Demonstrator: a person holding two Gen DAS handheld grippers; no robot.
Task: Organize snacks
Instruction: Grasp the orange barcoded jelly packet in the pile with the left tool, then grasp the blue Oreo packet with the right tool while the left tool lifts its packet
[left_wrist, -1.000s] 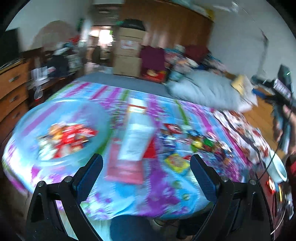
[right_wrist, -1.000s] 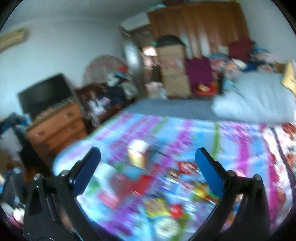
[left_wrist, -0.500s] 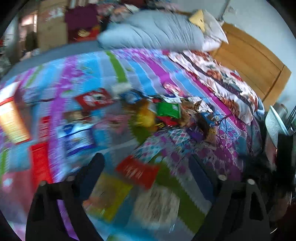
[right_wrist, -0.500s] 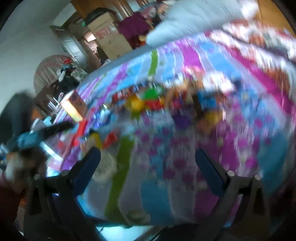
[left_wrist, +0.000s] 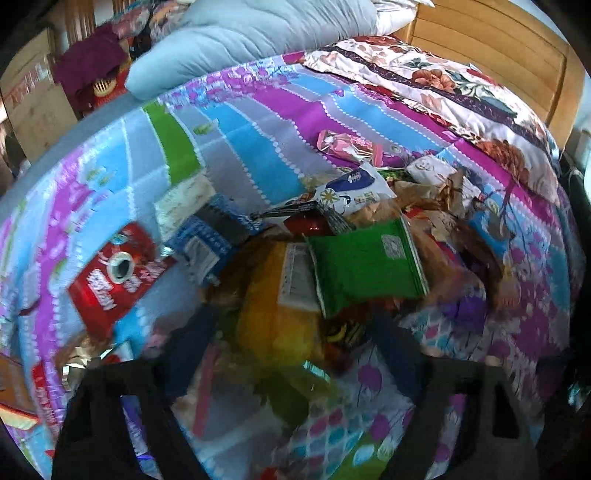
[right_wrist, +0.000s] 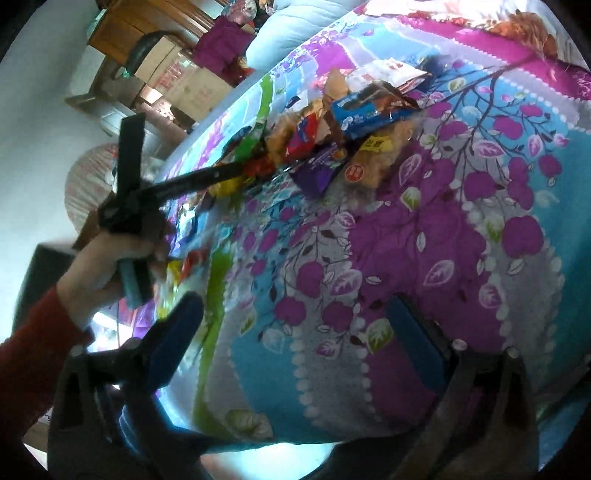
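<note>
Wooden headboard (left_wrist: 491, 55), grey duvet (left_wrist: 258, 33), cardboard boxes (right_wrist: 184, 77), white wall (right_wrist: 40, 122).

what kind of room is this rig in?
Most likely a lived-in bedroom: the snack pile lies on a bed's patchwork quilt, with a wooden headboard and a folded grey duvet behind.
</note>
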